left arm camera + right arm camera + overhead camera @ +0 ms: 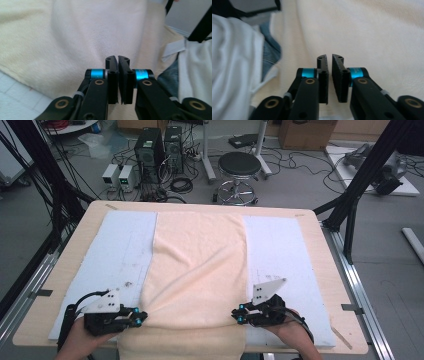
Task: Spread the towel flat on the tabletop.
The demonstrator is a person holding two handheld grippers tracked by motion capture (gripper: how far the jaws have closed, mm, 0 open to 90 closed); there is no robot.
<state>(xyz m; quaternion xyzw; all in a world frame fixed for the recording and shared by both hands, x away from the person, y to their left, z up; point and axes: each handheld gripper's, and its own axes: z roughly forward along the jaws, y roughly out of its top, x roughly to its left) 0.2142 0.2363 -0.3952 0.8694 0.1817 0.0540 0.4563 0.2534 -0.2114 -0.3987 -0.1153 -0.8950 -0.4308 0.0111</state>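
A cream towel (197,270) lies lengthwise down the middle of a white mat (122,245) on the table (320,240), its near end hanging over the front edge. The left gripper (138,315) sits at the towel's near left edge, the right gripper (238,314) at its near right edge — both low on the cloth. In the gripper views each pair of jaws stands nearly together; whether any cloth is pinched between them is hard to tell.
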